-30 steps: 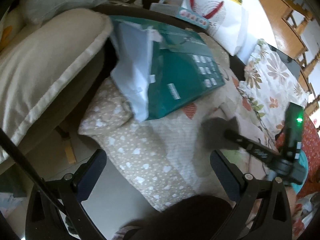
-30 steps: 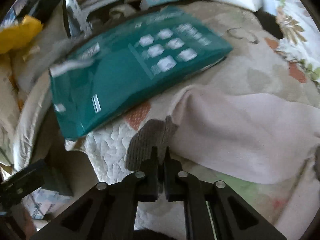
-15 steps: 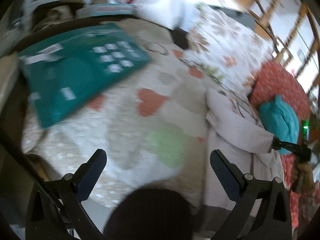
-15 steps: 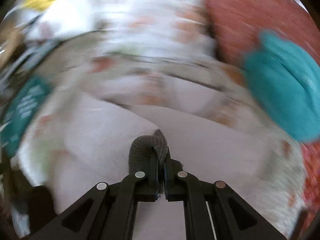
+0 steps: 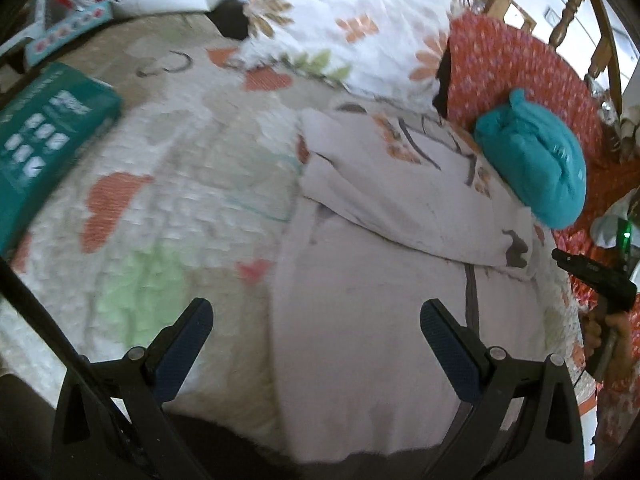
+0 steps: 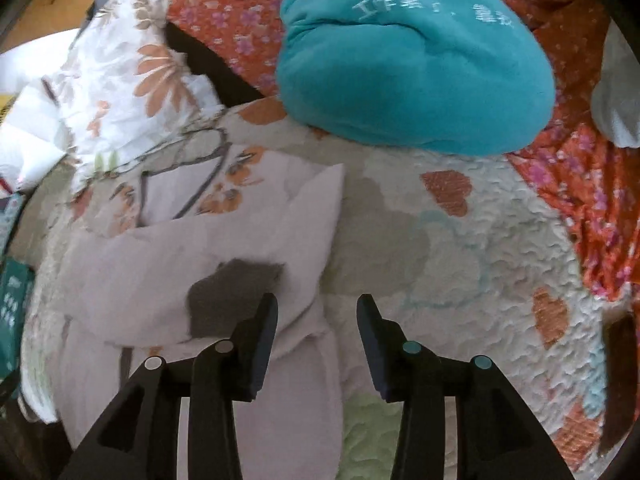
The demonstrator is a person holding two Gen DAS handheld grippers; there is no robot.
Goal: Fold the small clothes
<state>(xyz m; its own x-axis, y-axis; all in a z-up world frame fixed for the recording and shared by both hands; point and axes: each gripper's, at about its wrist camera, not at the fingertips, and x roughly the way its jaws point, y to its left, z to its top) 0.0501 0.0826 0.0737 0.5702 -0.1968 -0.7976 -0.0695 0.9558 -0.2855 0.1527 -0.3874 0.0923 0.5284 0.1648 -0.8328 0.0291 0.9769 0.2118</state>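
- Item: pale pink knit garment with grey ribbed cuff and trim (image 5: 360, 280), small, one sleeve or flap folded across its body. It lies flat on the quilted bedspread with orange hearts and a green patch (image 5: 168, 184), its upper end just beside the teal fleece bundle with white lettering (image 6: 412, 64).
- Cuff: the dark grey ribbed cuff (image 6: 232, 292) rests on the pink cloth on the near side of the teal bundle, just beside the left finger of the right gripper (image 6: 316, 344).
- Handling, judged: thin, soft and light; it should drape and slide easily on the quilt, carry no shape of its own, and be hard to harm. A loose layer may drag along with a pinched one.
- Where to take hold, judged: at a hem, cuff or corner, where the fabric is doubled and firmer. The ribbed cuff and the lower edge nearest the grippers look the surest purchase.
- Right gripper: jaws opening, nothing between them; the cuff lies free beside it, the quilt showing in the gap.
- Left gripper (image 5: 316, 344): jaws spread wide, empty, hovering over the garment's lower body, farther from the teal bundle.
- Also present: floral white pillow (image 5: 352, 20) and red flowered cloth (image 6: 580, 184) around the teal bundle; green carton (image 5: 44, 128) well apart from it.
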